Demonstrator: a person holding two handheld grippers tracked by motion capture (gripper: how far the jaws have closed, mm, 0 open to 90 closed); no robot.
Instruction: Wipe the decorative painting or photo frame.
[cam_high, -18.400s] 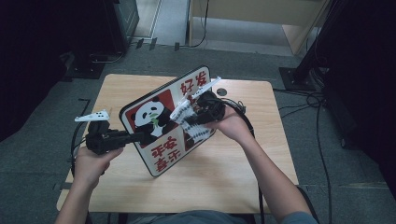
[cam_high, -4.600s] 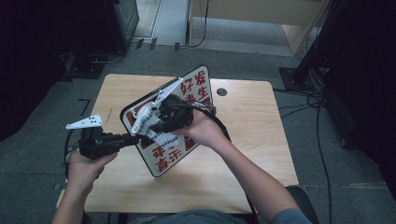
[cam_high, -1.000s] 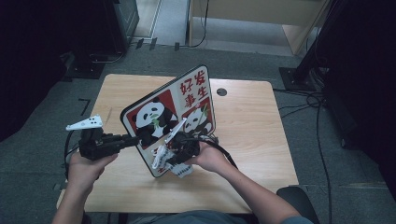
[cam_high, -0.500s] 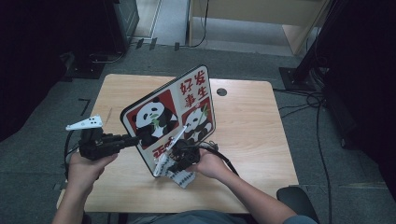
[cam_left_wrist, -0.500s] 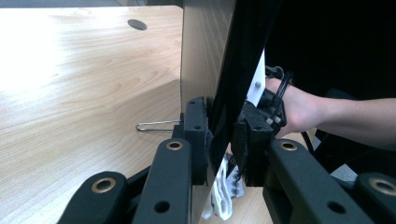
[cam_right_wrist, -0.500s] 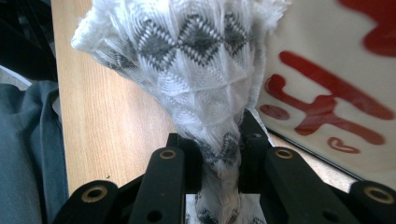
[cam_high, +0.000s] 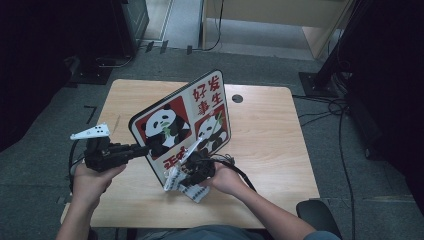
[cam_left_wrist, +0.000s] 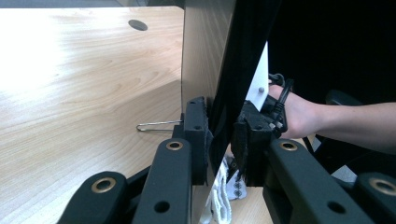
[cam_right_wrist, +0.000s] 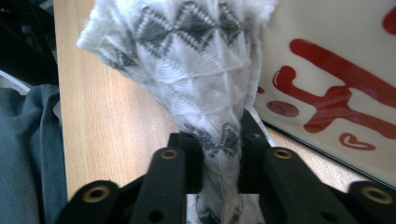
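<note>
Board (cam_high: 197, 117): white face w/ black rim, black-and-white pandas on red panels, red characters at 12 o'clock and 6 o'clock; back is plain tan wood-tone. Cloth (cam_right_wrist: 187, 60): white knit w/ grey diamond/zigzag pattern, fuzzy edge. Table (cam_high: 270, 145): light wood grain, dark round hole at 1 o'clock. Both grippers black, brass-coloured rivets on jaws; left gripper (cam_high: 137, 150) carries a white plate. Floor (cam_high: 55, 120): grey carpet.
</note>
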